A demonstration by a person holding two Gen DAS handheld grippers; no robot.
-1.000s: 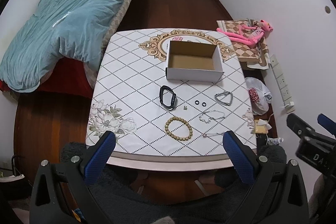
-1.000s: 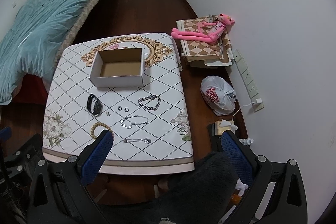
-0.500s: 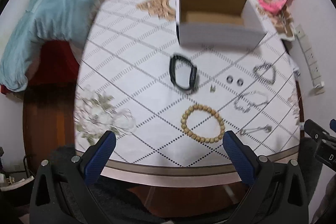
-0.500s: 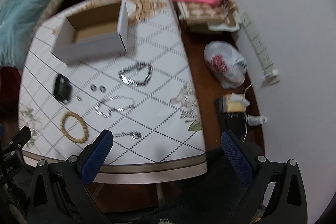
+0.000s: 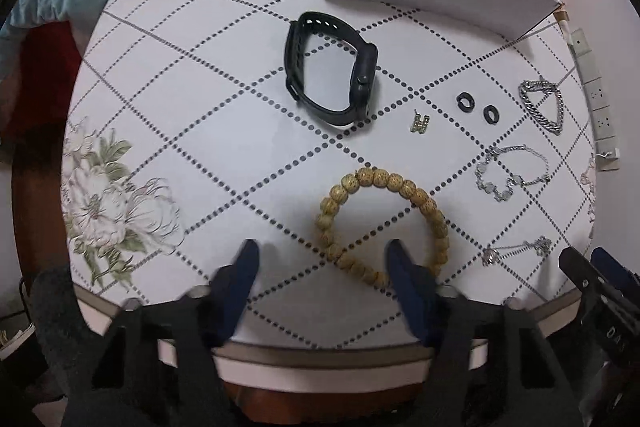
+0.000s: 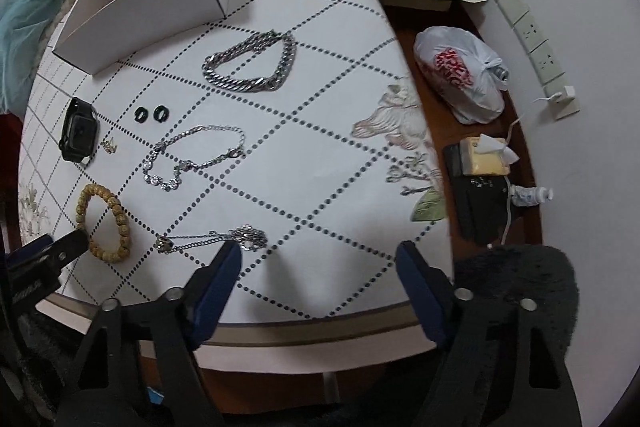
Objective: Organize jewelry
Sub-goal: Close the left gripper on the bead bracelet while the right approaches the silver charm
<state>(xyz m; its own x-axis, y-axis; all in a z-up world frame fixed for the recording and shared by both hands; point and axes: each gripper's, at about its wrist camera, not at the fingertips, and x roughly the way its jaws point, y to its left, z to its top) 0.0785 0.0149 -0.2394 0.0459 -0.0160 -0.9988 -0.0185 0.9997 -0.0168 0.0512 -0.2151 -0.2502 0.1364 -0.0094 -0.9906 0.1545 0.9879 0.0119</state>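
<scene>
Closing my left gripper over the wooden bead bracelet, whose near arc is lying between the jaws, untouched. My right gripper is narrowing too, empty, beside the thin silver necklace on the table.

Left gripper pointing down, jaws closing, right gripper likewise

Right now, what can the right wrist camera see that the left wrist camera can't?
Only the right wrist view shows the tied plastic bag, tissue pack and small bottle on the floor.

Only the left wrist view shows the red cloth under the blue blanket.

Both show the white box, black watch, bead bracelet, silver chains and both closing grippers, nothing between their jaws.
</scene>
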